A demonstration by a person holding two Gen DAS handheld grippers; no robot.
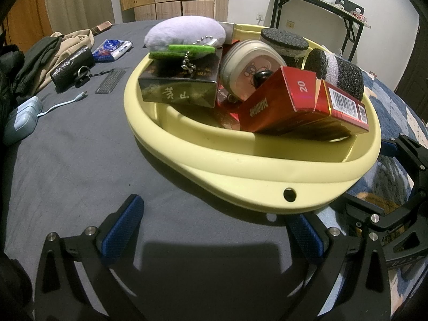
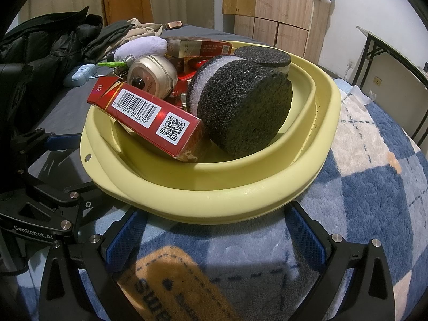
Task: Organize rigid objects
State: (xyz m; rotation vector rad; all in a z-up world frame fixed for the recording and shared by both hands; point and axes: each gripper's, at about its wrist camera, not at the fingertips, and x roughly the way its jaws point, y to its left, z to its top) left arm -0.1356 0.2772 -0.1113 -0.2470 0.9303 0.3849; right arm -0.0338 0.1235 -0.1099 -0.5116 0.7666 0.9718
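A pale yellow basin (image 1: 240, 184) (image 2: 214, 195) sits on the bed and holds several objects: a red cigarette box (image 1: 302, 104) (image 2: 149, 117), a dark box (image 1: 182, 85), a round tin (image 1: 248, 69) (image 2: 152, 75), black foam discs (image 1: 337, 73) (image 2: 243, 112) and a lilac plush (image 1: 184, 34) (image 2: 141, 46). My left gripper (image 1: 214, 230) is open and empty just before the basin's near rim. My right gripper (image 2: 214, 238) is open and empty at the basin's rim, over the blue blanket.
On the grey sheet left of the basin lie a black pouch (image 1: 72, 67), a comb (image 1: 111, 81), a blue packet (image 1: 112, 49), a light blue charger with cable (image 1: 21, 120) and piled clothes (image 1: 34, 61). A blue checked blanket (image 2: 361, 187) lies to the right.
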